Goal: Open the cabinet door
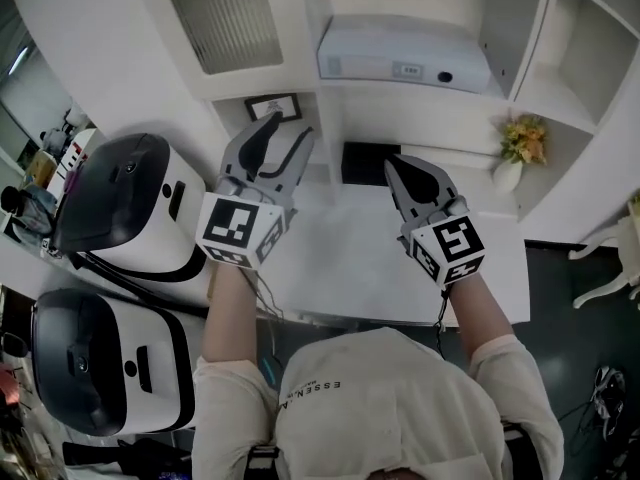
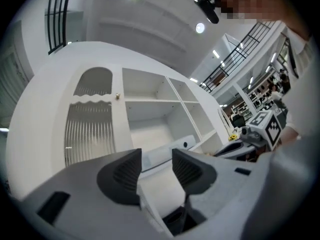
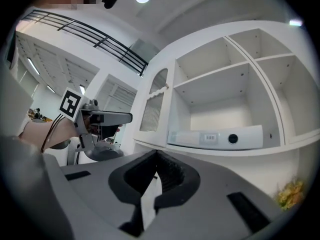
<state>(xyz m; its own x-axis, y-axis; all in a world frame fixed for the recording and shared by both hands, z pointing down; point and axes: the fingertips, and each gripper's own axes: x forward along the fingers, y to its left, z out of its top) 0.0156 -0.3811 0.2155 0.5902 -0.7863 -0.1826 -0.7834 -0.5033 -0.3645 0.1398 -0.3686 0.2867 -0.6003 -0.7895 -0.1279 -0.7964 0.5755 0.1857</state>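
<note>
Two tongs are held side by side above the white counter (image 1: pixel 345 258), well apart from each other and both aimed at the white cabinet behind it. The left tongs (image 1: pixel 288 130) are spread, with nothing between the two dark ribbed pads (image 2: pixel 122 173). The right tongs (image 1: pixel 400 173) are pressed together at the tips and pinch nothing.

The one cabinet door (image 1: pixel 222 16) stands at the left end of the cabinet, ahead of and above the left tongs and touched by neither pair. It has a ribbed glass panel, an arched top and one small knob (image 2: pixel 118 96) on its right edge. It lies flush with the cabinet front.

To the right of the door are open shelves. One long white box (image 1: pixel 402 54) lies on a shelf above the right tongs. One small dark frame (image 1: pixel 272 105) leans below the door. One white vase of yellow flowers (image 1: pixel 520 146) stands at the right end of the counter. Two black-and-white machines (image 1: pixel 125 203) sit to the left of the person, one nearer than the other
</note>
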